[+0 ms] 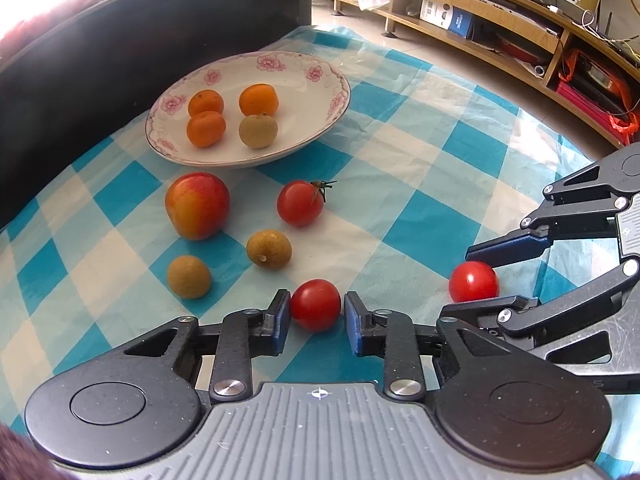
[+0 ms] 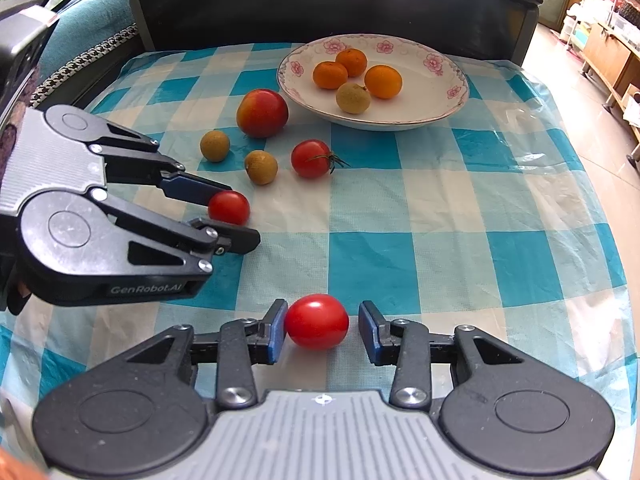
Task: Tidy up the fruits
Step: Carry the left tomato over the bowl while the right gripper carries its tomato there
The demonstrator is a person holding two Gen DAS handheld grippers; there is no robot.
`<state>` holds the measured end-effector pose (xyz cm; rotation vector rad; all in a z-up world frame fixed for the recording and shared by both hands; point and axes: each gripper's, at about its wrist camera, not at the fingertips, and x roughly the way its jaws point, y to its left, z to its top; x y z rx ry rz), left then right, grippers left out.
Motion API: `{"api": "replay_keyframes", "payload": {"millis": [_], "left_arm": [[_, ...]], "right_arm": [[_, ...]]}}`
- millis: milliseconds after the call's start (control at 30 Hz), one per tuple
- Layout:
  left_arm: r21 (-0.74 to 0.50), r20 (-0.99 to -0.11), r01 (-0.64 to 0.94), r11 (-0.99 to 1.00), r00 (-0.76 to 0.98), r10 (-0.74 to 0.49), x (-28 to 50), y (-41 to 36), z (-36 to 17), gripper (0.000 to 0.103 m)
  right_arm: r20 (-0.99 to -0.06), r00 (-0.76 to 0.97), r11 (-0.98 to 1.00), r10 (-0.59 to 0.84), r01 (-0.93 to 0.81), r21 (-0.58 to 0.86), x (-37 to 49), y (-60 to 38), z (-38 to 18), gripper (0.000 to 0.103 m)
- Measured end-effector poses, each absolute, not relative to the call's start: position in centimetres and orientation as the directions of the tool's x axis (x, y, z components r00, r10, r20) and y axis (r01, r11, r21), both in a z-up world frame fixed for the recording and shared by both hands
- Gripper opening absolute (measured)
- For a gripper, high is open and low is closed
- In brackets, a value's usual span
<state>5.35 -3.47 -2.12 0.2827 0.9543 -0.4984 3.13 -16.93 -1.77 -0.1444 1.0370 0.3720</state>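
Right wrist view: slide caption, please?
Right gripper straddles a cherry tomato on checked cloth.

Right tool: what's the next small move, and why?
Probably close the right tool on the tomato. The tomato sits on the cloth between the pads, with one pad touching it and the other a gap away, so nothing is gripped yet. After that, carry it toward the plate.

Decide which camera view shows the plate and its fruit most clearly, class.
The right wrist view: the plate lies nearly centred with its whole flowered rim visible and all four fruits distinct. The left wrist view shows the same plate farther off to the left, its rim still complete.
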Motion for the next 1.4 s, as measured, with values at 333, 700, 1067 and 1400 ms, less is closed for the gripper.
{"api": "replay_keyframes", "payload": {"millis": [333,700,1067,1400], "left_arm": [[0.001,-0.837,0.523,0.852,0.466,-0.285,5.3,-3.3,-2.0,0.034],[0.008,-0.838,0.526,0.851,0.468,-0.281,5.1,-3.4,-2.1,0.035],[0.027,-0.841,0.536,0.844,0.469,-0.270,4.7,-3.5,-2.1,0.034],[0.026,-0.835,0.533,0.846,0.477,-0.275,4.7,-3.6,-1.5,0.033]], "right_arm": [[-0.866,0.454,0.930,0.209,-0.367,0.032,2.9,-16.7,-1.7,0.035],[-0.875,0.445,0.934,0.189,-0.357,0.021,2.9,-16.9,-1.6,0.035],[-0.884,0.436,0.933,0.167,-0.359,-0.001,2.6,-16.8,-1.6,0.035],[-0.871,0.469,0.954,0.143,-0.298,-0.003,3.2,-17.4,-0.7,0.034]]}}
